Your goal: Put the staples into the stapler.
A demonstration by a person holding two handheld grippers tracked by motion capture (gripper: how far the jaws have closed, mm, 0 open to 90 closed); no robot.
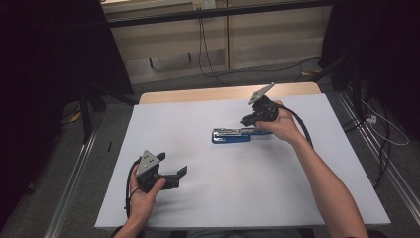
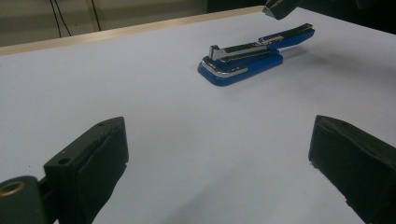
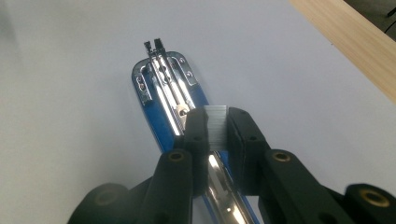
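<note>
While the left tool [image 1: 173,174] rests spread, the right tool [image 3: 217,126] pinches a staple strip [image 3: 216,122] above the open blue stapler [image 3: 161,88].

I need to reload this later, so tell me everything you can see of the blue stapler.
The stapler lies flat on the white sheet, near the table's middle. Its base is blue, plastic by the look, with a shiny metal plate at the front. The top looks swung open, so the bright metal staple channel lies bare along its length. The right gripper hangs over its rear half, jaws shut on a strip of staples above the channel. The left gripper rests open, well apart.
</note>
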